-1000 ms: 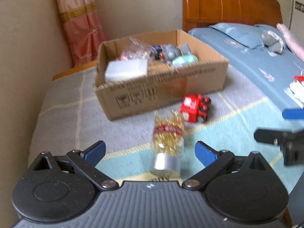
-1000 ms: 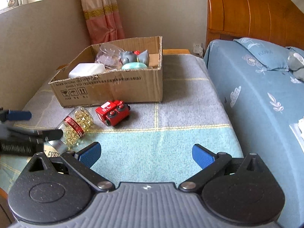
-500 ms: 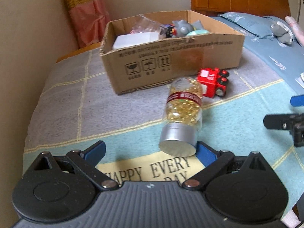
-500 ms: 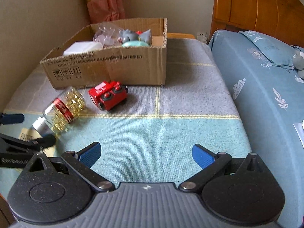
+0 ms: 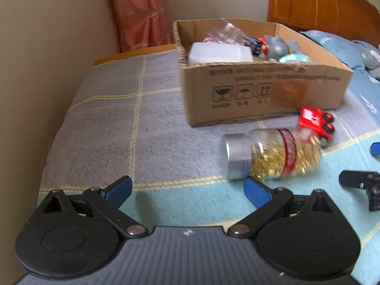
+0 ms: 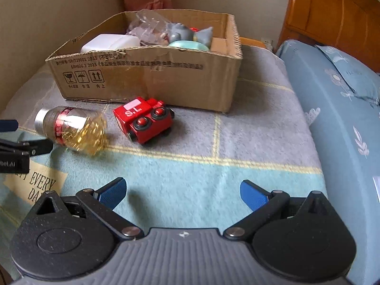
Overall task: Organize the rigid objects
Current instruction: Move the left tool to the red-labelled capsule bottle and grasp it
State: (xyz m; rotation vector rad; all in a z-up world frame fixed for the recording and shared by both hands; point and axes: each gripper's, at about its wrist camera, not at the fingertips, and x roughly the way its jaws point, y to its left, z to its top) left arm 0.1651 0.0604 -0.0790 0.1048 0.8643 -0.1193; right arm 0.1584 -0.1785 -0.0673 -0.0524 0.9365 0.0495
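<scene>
While two things lie loose on the blanket [image 6: 249, 142], the cardboard box [image 6: 147, 76] behind them already holds a white case, a clear plastic bit, a grey toy & a pale green thing, so I'd judge the sorting approx. half done.

The bottle [image 5: 273, 156] of gold capsules lies on its side, silver cap toward the left claw, base almost touching the red toy truck [image 6: 143, 121]. It's blurred in both views, so it may be rolling; can't say for sure. The truck sits on its wheels just in front of the box wall, prob. because that's the handy spot before it goes in.

Left claw [image 5: 187, 187]: jaws spread wide, nothing between them, held low over the blanket & pointing past the bottle's left side toward the box corner. Its right blue pad [image 5: 255, 190] is just beside the bottle's cap, not gripping it.

Right claw [image 6: 182, 190]: also wide open & empty, low, aimed at the open blanket right of the truck, well apart from both things. The left claw's tip shows at the left edge of its view, near the bottle.

Next move, imo: the left claw needs to swing right to straddle the bottle.
</scene>
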